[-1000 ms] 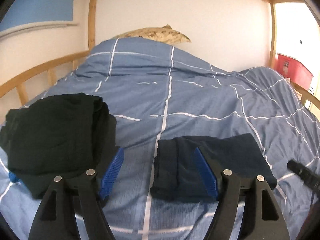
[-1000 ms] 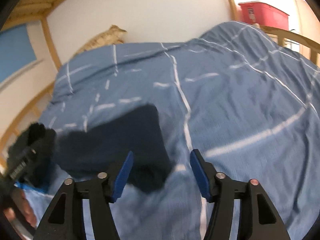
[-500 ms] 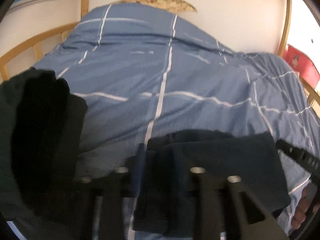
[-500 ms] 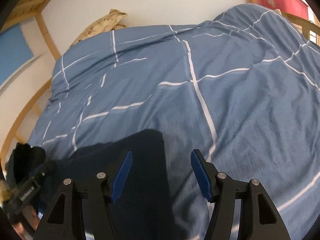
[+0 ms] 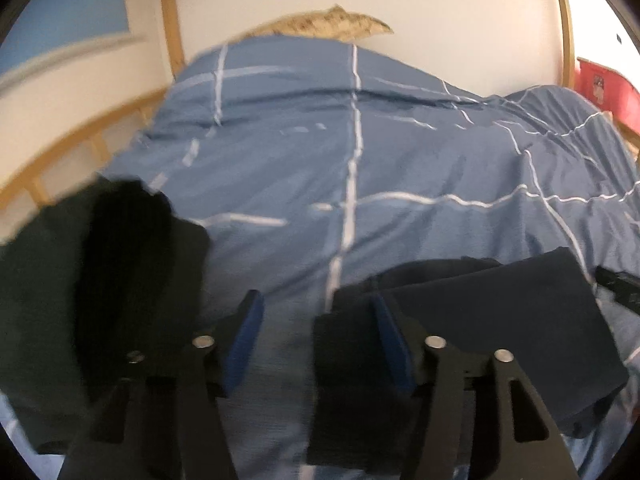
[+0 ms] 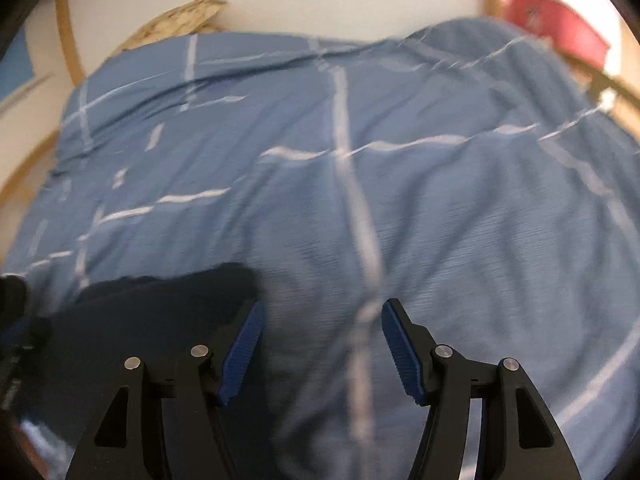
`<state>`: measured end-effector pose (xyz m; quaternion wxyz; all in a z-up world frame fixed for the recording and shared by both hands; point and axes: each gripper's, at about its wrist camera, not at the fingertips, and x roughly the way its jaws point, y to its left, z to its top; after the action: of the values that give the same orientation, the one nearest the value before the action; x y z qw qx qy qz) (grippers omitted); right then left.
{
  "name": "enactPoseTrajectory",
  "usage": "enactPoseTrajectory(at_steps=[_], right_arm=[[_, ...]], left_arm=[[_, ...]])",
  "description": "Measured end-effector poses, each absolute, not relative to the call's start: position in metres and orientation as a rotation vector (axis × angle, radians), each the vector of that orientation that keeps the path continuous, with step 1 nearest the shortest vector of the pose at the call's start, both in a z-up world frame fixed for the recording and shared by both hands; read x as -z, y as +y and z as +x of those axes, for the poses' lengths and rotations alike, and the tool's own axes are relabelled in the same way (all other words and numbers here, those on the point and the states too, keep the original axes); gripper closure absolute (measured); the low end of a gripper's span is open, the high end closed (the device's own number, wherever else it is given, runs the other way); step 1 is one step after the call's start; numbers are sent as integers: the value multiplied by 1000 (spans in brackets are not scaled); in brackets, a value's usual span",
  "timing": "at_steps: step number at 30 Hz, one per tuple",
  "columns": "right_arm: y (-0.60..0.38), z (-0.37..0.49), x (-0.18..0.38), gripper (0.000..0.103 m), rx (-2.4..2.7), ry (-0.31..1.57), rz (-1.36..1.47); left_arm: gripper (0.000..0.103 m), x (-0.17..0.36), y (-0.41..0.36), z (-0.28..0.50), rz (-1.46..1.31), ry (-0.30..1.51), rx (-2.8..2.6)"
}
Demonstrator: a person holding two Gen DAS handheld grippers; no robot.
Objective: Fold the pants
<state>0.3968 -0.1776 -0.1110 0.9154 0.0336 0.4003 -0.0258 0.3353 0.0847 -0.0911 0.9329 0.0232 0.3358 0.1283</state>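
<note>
Folded dark navy pants [image 5: 492, 332] lie on the blue checked duvet [image 5: 360, 168], low and right in the left wrist view. My left gripper [image 5: 318, 338] is open and empty, its right finger over the pants' left edge. In the right wrist view the same pants [image 6: 140, 320] lie low left. My right gripper [image 6: 322, 350] is open and empty, over the duvet [image 6: 360, 160], its left finger at the pants' right edge. The other gripper's tip [image 5: 616, 284] shows at the right edge of the left wrist view.
A stack of dark green and black folded clothes [image 5: 88, 288] lies at the left. A patterned pillow [image 5: 320, 26] sits at the head of the bed against the white wall. Wooden bed rails [image 5: 80, 132] run along both sides. A red bin [image 5: 604, 88] stands beyond the right rail.
Both views have shifted and blurred as the grippers moved. The left gripper swung back left from over the pants, so the gap between the two piles lies between its fingers. Both stay open.
</note>
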Motion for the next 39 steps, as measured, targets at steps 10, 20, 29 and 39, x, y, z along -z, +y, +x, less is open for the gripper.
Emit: enactPoseTrajectory(at_steps=[10,20,29,39], right_arm=[[-187,325,79,36,-102,663,195],[-186,269,113,33,-142,669,432],[-199,267,121,32,-144,636,666],[-195,293,147,26,-109,673,782]], left_arm=[[21,44,68,249,30,488,-270],[21,85,93,203,-234,618,-219],[21,83,87,230,-338,579,-187],[21,121,100,269,-552,664,-265]])
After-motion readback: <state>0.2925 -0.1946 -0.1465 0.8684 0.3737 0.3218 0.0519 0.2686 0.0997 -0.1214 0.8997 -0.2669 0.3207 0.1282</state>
